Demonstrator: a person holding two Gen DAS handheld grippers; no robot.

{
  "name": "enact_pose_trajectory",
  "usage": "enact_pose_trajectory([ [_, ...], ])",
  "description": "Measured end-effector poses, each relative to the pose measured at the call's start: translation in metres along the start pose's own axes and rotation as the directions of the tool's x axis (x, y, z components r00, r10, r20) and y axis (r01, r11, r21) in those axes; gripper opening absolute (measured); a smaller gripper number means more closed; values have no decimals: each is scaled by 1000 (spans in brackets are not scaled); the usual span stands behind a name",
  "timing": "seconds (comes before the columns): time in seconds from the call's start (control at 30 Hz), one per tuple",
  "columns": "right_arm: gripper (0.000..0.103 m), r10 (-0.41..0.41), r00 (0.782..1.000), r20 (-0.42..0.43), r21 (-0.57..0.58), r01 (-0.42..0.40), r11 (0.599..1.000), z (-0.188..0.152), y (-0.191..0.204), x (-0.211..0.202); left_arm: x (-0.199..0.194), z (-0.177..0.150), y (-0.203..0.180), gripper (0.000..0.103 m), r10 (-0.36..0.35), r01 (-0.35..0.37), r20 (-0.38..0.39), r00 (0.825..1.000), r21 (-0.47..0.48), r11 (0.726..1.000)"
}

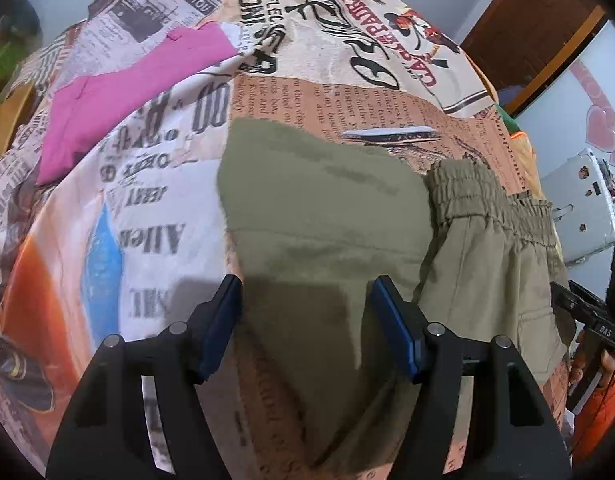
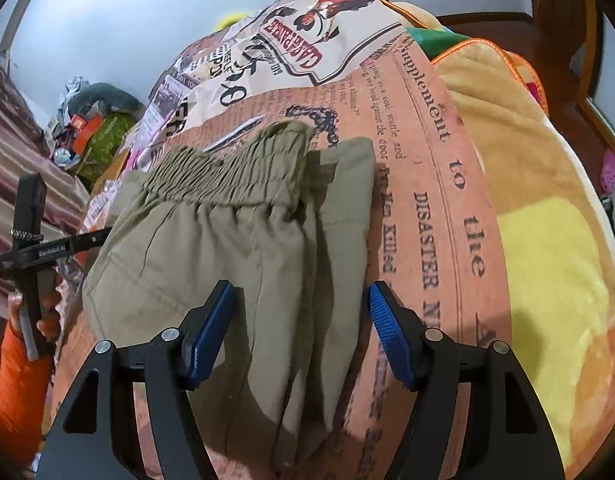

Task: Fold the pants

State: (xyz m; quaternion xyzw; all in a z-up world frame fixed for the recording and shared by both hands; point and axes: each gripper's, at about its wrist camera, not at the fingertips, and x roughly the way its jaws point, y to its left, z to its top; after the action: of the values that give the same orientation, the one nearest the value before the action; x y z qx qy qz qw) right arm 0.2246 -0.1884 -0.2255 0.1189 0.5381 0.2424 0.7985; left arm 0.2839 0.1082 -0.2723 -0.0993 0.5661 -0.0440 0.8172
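Note:
Olive-green pants (image 1: 327, 216) lie folded on a bed with a newspaper-print sheet (image 1: 147, 184). Their elastic waistband (image 1: 467, 188) is at the right in the left wrist view, and on top at the far end in the right wrist view (image 2: 227, 176). My left gripper (image 1: 305, 320) is open and empty, just above the pants' folded leg part. My right gripper (image 2: 299, 320) is open and empty, over the near end of the pants (image 2: 211, 264). The left gripper's handle (image 2: 31, 252), held by a hand, shows at the left edge of the right wrist view.
A pink folded garment (image 1: 119, 96) lies on the far left of the bed. A yellow and orange plush blanket (image 2: 547, 240) lies along the bed's right side. A white device (image 1: 583, 204) stands beyond the right edge. Clutter and a striped curtain (image 2: 11, 140) are at the left.

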Motion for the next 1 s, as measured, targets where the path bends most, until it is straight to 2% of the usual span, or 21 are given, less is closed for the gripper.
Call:
enact_pose_trajectory([
  [0.17, 65, 24, 1000, 4, 6, -24, 1000, 5, -3, 4, 7, 5, -10, 66, -25, 25, 11, 1000, 20, 999],
  [0.27, 58, 39, 999, 10, -5, -38, 999, 8, -2, 5, 10, 6, -13, 54, -32, 32, 14, 999, 28, 999],
  [0.33, 51, 41, 999, 16, -6, -40, 999, 10, 0, 5, 11, 7, -15, 39, -14, 14, 16, 1000, 26, 1000],
  [0.5, 30, 42, 998, 39, -6, -42, 999, 14, 0, 4, 9, 5, -23, 22, 41, -42, 27, 999, 41, 998],
  [0.67, 17, 21, 997, 69, -56, -18, 998, 17, 11, -5, -1, 3, -30, 16, 70, -73, 48, 996, 54, 996],
  [0.73, 14, 20, 997, 79, -72, -14, 997, 20, 16, -10, -8, 3, -34, 8, 90, -94, 68, 994, 63, 994],
  [0.83, 12, 19, 995, 94, -98, -10, 995, 24, 23, -17, -23, 3, -37, 3, 98, -106, 98, 990, 77, 991],
  [1.0, 11, 27, 993, 118, -146, -10, 989, 29, 38, -30, -44, -2, -43, 3, 101, -114, 133, 986, 94, 989],
])
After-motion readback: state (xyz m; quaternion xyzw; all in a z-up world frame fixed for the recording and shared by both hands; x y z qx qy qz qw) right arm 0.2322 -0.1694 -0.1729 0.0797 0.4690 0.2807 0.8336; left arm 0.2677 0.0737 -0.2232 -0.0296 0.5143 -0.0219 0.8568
